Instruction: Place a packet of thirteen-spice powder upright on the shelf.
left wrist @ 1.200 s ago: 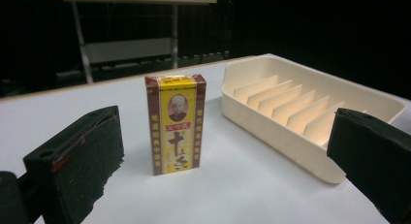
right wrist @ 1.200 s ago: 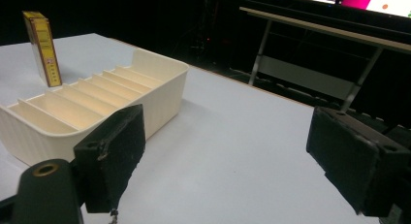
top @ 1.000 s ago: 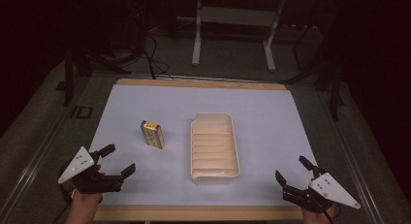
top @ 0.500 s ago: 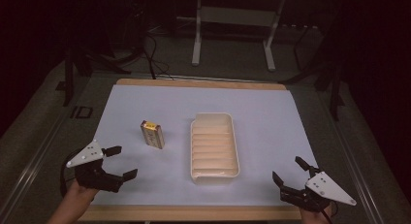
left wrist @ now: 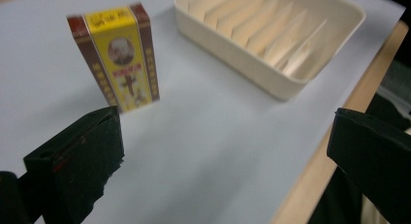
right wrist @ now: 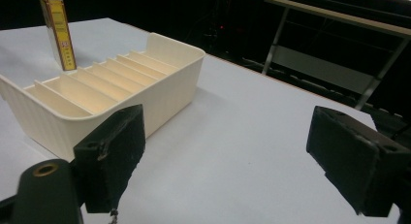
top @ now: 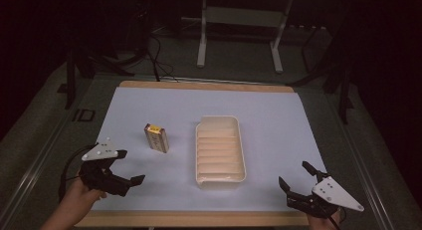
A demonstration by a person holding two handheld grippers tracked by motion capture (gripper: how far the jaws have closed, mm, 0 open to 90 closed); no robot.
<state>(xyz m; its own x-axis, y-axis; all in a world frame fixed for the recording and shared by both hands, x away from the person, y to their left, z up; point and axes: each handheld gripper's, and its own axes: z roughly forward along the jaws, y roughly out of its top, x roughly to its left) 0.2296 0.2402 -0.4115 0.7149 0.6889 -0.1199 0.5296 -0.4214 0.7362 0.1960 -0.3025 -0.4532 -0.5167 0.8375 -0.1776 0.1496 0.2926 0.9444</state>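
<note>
A yellow and brown box [top: 156, 137] stands upright on the white table, left of the middle. To its right lies a cream tray [top: 199, 140] with ribbed dividers and nothing in it. My left gripper [top: 130, 166] is open at the front left, a short way in front of the box and apart from it. In the left gripper view the box [left wrist: 116, 56] stands beyond the wide-apart jaws of the left gripper [left wrist: 225, 127], with the tray [left wrist: 232, 59] to its right. My right gripper [top: 293, 173] is open at the front right, holding nothing. In the right gripper view the right gripper [right wrist: 228, 136] points past the tray [right wrist: 165, 93] toward the box [right wrist: 58, 30].
The table's wooden front edge [top: 199, 219] runs just under both hands. Behind the table stand a metal frame [top: 239, 31] and some cables [top: 159, 60] on a dark floor. Bare white sheet [top: 278, 115] lies between the tray and the right edge.
My left gripper has turned and shifted a little right, toward the box. The right gripper has barely moved. The box and the tray stay put.
</note>
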